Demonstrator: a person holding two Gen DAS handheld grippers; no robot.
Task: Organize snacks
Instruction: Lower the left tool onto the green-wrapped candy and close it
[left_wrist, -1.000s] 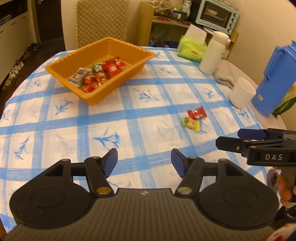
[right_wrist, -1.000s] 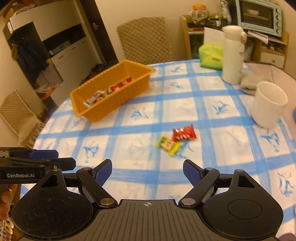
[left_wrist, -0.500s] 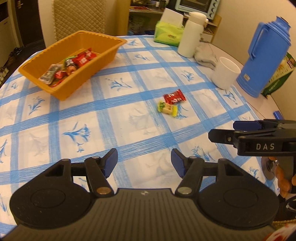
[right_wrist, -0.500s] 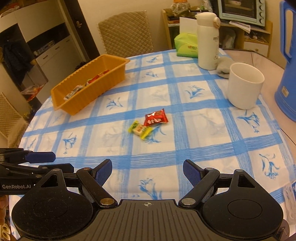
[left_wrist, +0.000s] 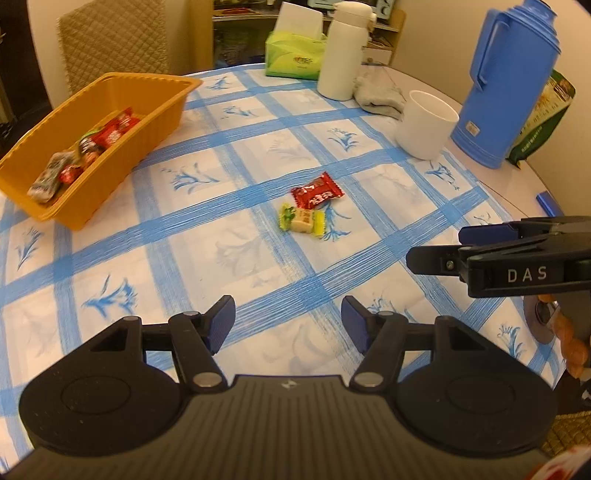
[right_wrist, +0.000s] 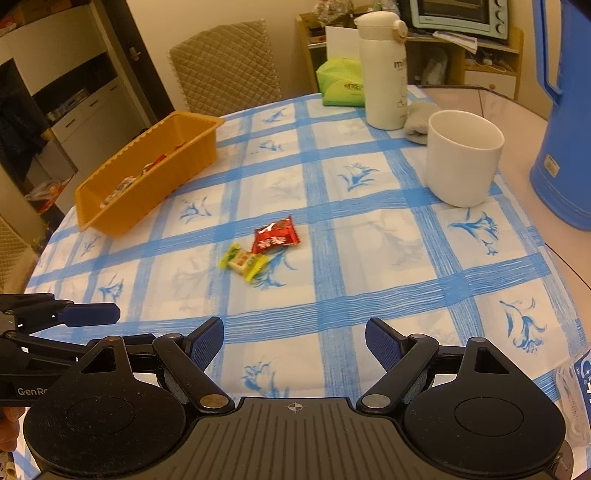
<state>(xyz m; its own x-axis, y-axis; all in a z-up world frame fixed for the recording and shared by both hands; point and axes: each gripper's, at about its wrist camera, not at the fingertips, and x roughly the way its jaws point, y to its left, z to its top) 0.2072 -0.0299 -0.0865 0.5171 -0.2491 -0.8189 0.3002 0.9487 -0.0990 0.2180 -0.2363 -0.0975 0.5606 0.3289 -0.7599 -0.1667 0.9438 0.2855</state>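
A red-wrapped snack (left_wrist: 317, 191) (right_wrist: 276, 239) and a yellow-green wrapped candy (left_wrist: 302, 219) (right_wrist: 243, 260) lie side by side mid-table on the blue-checked cloth. An orange tray (left_wrist: 155, 122) (right_wrist: 155, 173) holding several wrapped snacks stands at the far left. My left gripper (left_wrist: 288, 325) is open and empty, above the cloth short of the two snacks. My right gripper (right_wrist: 294, 345) is open and empty, also short of them. Each gripper shows side-on in the other's view: the right one (left_wrist: 436, 247), the left one (right_wrist: 92, 325).
A white mug (left_wrist: 424, 125) (right_wrist: 461, 162), a blue thermos jug (left_wrist: 509, 81) (right_wrist: 569, 122), a white flask (left_wrist: 341, 48) (right_wrist: 384, 70), a grey cloth (left_wrist: 380, 96) and a green tissue box (left_wrist: 295, 55) (right_wrist: 340, 83) stand at the far right. A quilted chair (right_wrist: 225, 70) is behind the table.
Both grippers have swung right and moved closer to the two loose snacks, which now sit nearer the centre of each view. Both stayed open.
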